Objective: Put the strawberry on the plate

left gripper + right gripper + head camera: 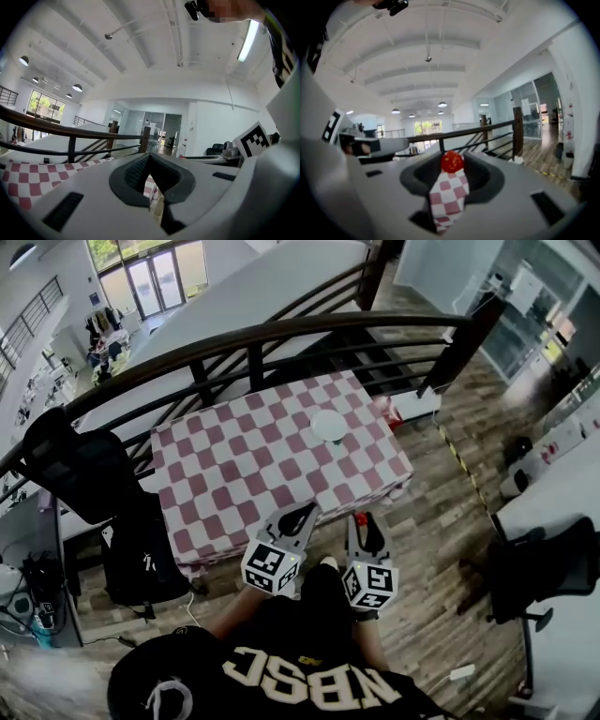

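A white plate (330, 425) lies on the far right part of a table (234, 465) with a pink-and-white checked cloth. Both grippers hover at the table's near edge, well short of the plate. My right gripper (362, 517) is shut on a small red strawberry (452, 161), pinched at the jaw tips above the cloth. My left gripper (305, 510) is beside it on the left. In the left gripper view (149, 157) its dark pads meet at the tips with nothing between them.
A dark curved railing (253, 338) runs behind the table, with stairs beyond it. A black office chair (75, 465) and a black bag (141, 559) stand at the left. Another chair (544, 568) stands on the wooden floor at the right.
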A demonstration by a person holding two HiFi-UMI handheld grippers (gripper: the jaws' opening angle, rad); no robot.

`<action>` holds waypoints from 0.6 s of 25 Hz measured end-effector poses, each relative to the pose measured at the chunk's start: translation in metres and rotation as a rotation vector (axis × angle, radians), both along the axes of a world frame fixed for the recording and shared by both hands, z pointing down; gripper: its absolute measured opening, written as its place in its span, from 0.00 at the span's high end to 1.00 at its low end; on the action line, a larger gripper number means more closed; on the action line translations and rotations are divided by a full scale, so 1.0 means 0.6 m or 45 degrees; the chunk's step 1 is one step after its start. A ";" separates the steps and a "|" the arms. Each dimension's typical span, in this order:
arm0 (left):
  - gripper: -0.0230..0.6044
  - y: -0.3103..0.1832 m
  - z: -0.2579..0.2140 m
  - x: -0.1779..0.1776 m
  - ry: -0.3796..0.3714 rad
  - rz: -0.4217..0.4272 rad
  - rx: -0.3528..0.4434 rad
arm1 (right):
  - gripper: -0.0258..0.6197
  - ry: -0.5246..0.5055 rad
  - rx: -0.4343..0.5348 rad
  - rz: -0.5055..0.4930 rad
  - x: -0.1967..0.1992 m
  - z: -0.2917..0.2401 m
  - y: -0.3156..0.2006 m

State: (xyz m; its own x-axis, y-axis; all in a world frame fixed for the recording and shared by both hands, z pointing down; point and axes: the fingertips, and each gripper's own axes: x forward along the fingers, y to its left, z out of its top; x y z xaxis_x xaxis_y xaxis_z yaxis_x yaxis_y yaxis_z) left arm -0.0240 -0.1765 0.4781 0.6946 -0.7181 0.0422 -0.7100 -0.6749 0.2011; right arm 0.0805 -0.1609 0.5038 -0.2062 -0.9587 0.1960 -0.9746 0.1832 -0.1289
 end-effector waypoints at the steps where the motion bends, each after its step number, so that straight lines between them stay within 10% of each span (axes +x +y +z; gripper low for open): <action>1: 0.95 -0.012 0.008 0.005 -0.018 0.001 -0.005 | 0.72 -0.009 -0.009 0.006 0.006 0.007 -0.014; 15: 0.95 -0.257 0.117 0.102 -0.205 0.006 -0.126 | 0.72 0.024 -0.189 -0.060 0.111 0.124 -0.285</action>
